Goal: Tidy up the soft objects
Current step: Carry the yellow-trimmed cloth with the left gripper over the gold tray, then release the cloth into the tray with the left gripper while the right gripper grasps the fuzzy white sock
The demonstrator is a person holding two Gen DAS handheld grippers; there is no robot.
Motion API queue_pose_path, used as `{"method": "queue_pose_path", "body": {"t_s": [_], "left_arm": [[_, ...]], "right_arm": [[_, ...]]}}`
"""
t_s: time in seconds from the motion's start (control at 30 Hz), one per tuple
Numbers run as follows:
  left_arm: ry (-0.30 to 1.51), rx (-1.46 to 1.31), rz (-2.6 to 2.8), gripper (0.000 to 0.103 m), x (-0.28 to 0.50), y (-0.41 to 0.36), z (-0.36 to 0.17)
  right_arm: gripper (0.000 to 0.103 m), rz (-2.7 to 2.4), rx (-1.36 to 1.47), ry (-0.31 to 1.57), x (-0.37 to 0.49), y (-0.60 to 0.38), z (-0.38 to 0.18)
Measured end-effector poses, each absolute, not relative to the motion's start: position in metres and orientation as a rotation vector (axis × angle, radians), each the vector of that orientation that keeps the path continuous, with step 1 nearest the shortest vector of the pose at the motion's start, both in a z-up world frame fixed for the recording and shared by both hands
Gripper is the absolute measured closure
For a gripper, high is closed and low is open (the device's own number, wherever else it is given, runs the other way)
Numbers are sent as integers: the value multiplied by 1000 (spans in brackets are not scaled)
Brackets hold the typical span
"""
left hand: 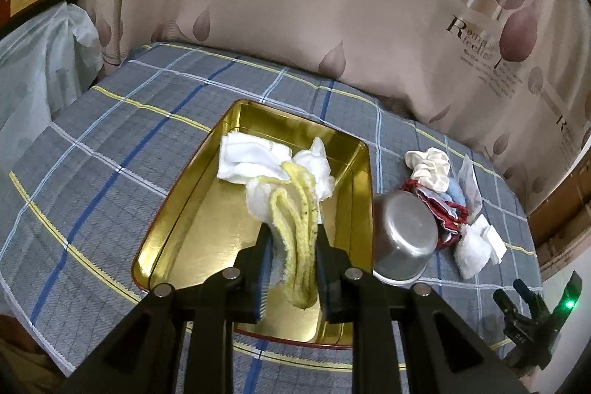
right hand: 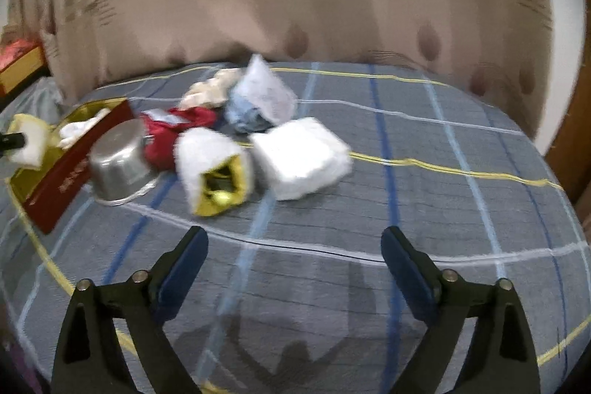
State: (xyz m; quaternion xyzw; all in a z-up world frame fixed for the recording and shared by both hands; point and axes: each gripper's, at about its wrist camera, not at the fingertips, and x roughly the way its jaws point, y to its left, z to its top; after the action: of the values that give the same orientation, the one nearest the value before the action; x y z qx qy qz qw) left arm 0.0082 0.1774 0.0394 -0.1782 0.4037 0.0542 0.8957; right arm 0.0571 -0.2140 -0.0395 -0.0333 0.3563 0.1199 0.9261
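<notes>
1. The tin tray (left hand: pixel 177 209) lies on the bedcover (left hand: pixel 92 143), at the middle of the left wrist frame.
2. A towel (left hand: pixel 240 161) lies in the tray.
3. The pot (left hand: pixel 404 239) stands upside down, just right of the tray.
4. A heap of cloths (left hand: pixel 439 187) lies behind and right of the pot.
5. The curtain (left hand: pixel 332 6) hangs behind the bedcover.

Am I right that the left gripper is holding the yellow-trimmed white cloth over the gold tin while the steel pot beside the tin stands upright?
Not quite. The left gripper does hold the yellow-trimmed white cloth over the gold tin, but the steel pot beside it lies tipped on its side, as the left wrist view shows.
</notes>
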Motion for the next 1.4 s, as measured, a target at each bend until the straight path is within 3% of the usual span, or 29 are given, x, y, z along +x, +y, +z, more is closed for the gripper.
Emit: {"method": "queue_pose_path", "body": {"t_s": [0.27,0.63,0.73,0.8,0.9,1.4], "left_arm": [[839,-381,97,82,10,179,39],[853,-375,72,82,17,177,37],[857,-373,70,82,19,177,36],[861,-371,71,82,21,178,35],[863,-371,73,82,22,180,34],[922,-338,92,82,39,196,15]], "right_arm": [[20,417,-318,715,77,-158,-12],[30,508,-571,831,126,-117,-34],[40,534,-600,885,135,-112,-43],[65,540,-614,926,139,-110,-50],[71,550,-577,946,139,-112,-51],[74,599,-217,807,73,-135,6]]}}
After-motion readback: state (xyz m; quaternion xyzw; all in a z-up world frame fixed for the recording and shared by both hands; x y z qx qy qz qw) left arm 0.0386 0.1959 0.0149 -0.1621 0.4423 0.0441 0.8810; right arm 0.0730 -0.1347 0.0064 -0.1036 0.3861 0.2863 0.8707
